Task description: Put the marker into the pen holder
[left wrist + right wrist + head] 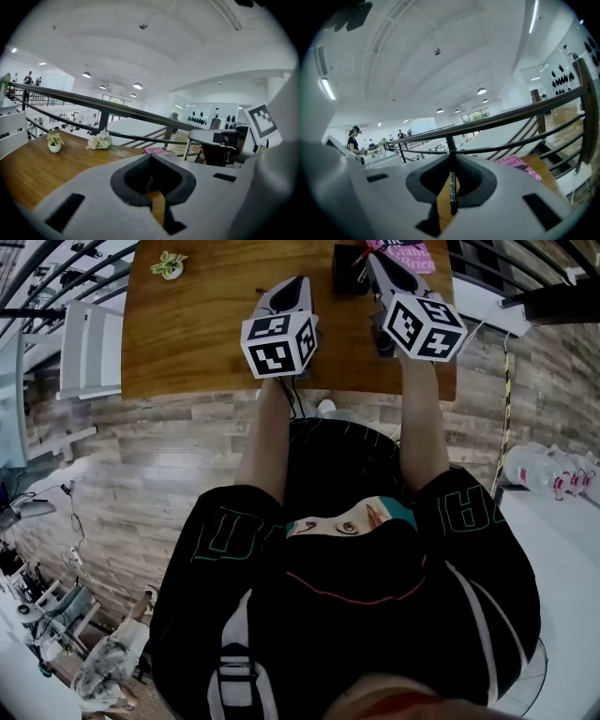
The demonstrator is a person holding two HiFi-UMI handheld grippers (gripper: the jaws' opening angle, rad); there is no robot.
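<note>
Your left tool (151, 158): jaws together, nothing between them.
Your right tool (452, 158): clamped on the marker (452, 187), which stands upright.
Place: marker held over the tabletop (206, 334).

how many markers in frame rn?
1. A black marker stands upright between the jaws of the right gripper, which are shut on it. The left gripper holds nothing. More could be hidden on the desk behind the grippers in the head view.
</note>
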